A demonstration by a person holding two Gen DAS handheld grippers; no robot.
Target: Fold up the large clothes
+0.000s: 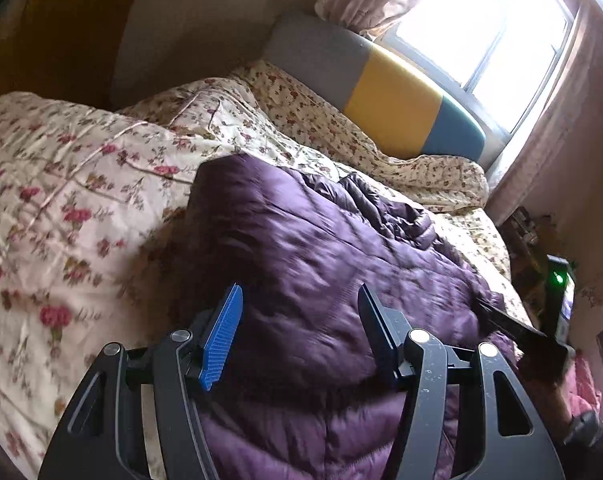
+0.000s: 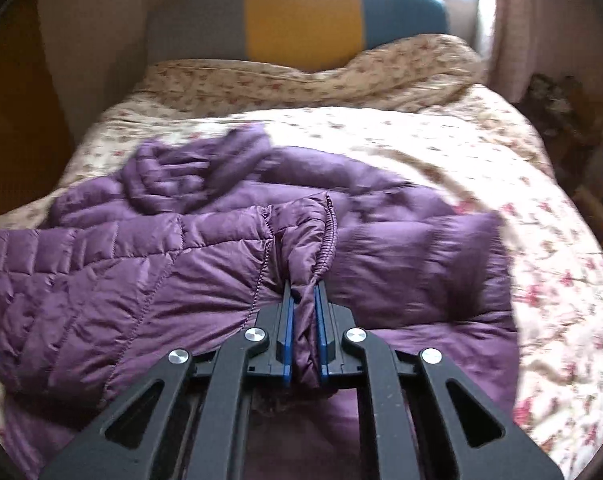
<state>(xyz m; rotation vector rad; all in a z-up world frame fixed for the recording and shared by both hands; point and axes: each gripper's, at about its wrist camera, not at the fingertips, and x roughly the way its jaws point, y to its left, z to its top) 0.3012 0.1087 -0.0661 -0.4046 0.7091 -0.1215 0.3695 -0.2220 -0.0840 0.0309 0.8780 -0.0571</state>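
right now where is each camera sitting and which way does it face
Left wrist: sits on the left gripper, above the near left of the bed, facing the headboard and window across the purple jacket; its open fingers show, and the right gripper at right.
Right wrist: sits on the right gripper at the bed's foot, facing the headboard squarely; its fingers pinch a jacket cuff.
Shared: jacket, floral quilt, headboard.

bed (image 2: pixel 441 140) far half — open | headboard (image 2: pixel 301 12) — blocks beyond
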